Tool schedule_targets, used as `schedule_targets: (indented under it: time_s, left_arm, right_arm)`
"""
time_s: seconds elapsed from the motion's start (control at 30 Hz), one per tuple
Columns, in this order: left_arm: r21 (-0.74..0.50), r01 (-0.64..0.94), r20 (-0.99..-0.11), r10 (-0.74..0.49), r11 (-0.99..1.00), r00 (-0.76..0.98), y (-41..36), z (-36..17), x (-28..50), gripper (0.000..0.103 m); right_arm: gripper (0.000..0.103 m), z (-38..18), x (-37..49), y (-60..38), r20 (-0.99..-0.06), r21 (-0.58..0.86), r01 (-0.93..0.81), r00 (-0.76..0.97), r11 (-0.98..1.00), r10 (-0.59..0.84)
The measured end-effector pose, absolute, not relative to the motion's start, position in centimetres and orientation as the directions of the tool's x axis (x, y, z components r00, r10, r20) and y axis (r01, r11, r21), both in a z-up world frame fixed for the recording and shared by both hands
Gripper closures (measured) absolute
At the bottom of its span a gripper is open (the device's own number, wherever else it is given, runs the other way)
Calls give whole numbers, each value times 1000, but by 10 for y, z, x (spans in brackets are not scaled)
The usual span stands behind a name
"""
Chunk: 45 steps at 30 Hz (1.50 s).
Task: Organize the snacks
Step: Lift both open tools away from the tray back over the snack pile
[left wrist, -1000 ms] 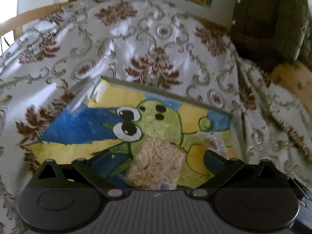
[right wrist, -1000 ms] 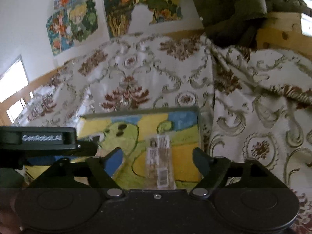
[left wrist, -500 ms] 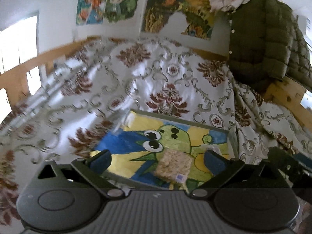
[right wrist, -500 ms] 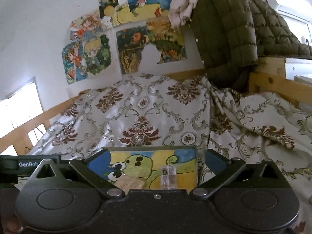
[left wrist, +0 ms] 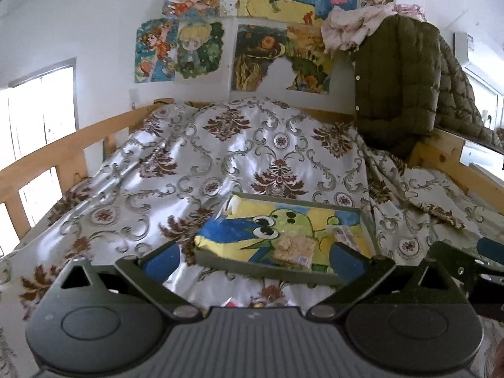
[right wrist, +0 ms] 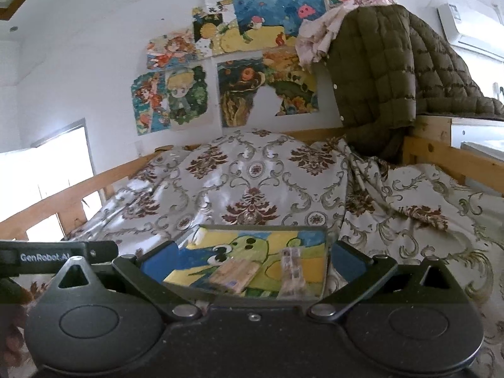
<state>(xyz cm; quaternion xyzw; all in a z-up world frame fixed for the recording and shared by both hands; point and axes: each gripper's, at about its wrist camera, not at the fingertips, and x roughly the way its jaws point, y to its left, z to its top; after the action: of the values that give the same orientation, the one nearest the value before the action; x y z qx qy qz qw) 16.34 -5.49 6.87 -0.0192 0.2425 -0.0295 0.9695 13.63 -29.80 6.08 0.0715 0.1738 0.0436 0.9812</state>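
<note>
A shallow tray (left wrist: 267, 269) painted with a green cartoon creature lies on the bed; it also shows in the right wrist view (right wrist: 326, 252). In it lie a square wrapped rice-cracker snack (left wrist: 294, 247) (right wrist: 236, 272) and a slim clear wrapped snack (left wrist: 345, 234) (right wrist: 291, 271) to its right. My left gripper (left wrist: 253, 256) is open and empty, held back from the tray's near edge. My right gripper (right wrist: 249, 256) is open and empty, also back from the tray. The left gripper's body (right wrist: 53, 256) shows at the left of the right wrist view.
A floral bedspread (left wrist: 195, 163) covers the bed. A wooden rail (left wrist: 53, 157) runs along the left, another (left wrist: 453, 170) on the right. An olive quilted jacket (left wrist: 400, 85) hangs at the back right. Paintings (left wrist: 192, 50) cover the wall. A small red item (left wrist: 231, 303) peeks out below the tray.
Both grippers have pulled back and tilted up from the tray. The two snacks stay lying in the tray. Wall, jacket and rails have come into view.
</note>
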Motion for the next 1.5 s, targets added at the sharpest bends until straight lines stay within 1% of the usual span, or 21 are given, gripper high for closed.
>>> schedule_targets:
  time_s: [0.17,0.37,0.63,0.77,1.0,1.17,1.5]
  left_arm:
    - [-11,57,-476,-56,998,878,-26,66,125,0]
    - [59,61,-511,-22,996,859,-5,54,84,0]
    - [69,51,-548,-5,996,836,10,35,43,0]
    - [68,39,-550,5,997,835,18,31,29,0]
    - [70,24,-525,17,997,851,22,33,15,0]
    - [83,10,-547,37,997,837,22,25,17,0]
    - [43,-10,-594,34,999,803,31,22,26,0]
  right_arm:
    - [1,57,102,-282,-356,154,-64,927,986,116]
    - [1,43,69,-260,-420,167,-77,897,983,142]
    - [1,29,34,-241,-488,173,-79,859,982,155]
    - [1,24,22,-241,-510,190,-57,847,980,149]
    - [1,19,6,-240,-530,172,-28,840,985,117]
    - [1,16,3,-238,-547,167,-27,829,986,115]
    - [1,8,9,-226,-586,146,-51,801,988,128]
